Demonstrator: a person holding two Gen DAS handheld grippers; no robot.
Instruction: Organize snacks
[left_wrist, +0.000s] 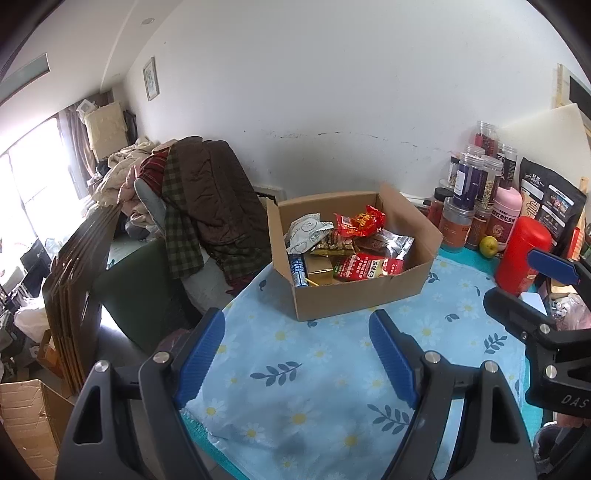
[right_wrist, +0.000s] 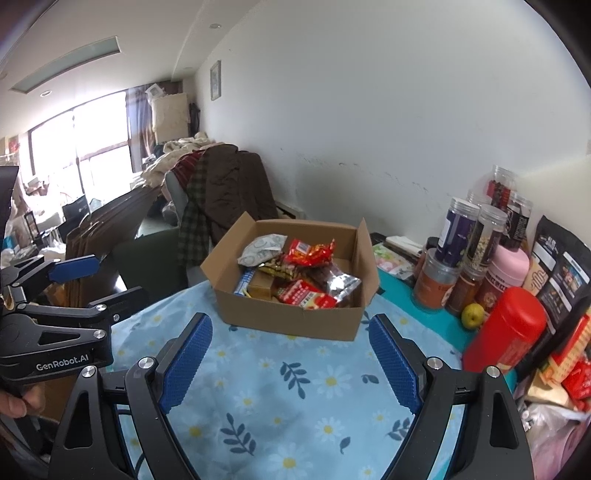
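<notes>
An open cardboard box stands on the blue daisy-print tablecloth. It holds several snack packets: a red packet, a white pouch, a silver bag and a red-and-white pack. My left gripper is open and empty, short of the box. My right gripper is open and empty, also just short of the box. Each gripper also shows in the other's view, the right gripper at the right and the left gripper at the left.
Spice jars, a pink bottle, a red canister, a green fruit and a black bag crowd the right. A clothes-draped chair stands behind left. A floor carton lies lower left.
</notes>
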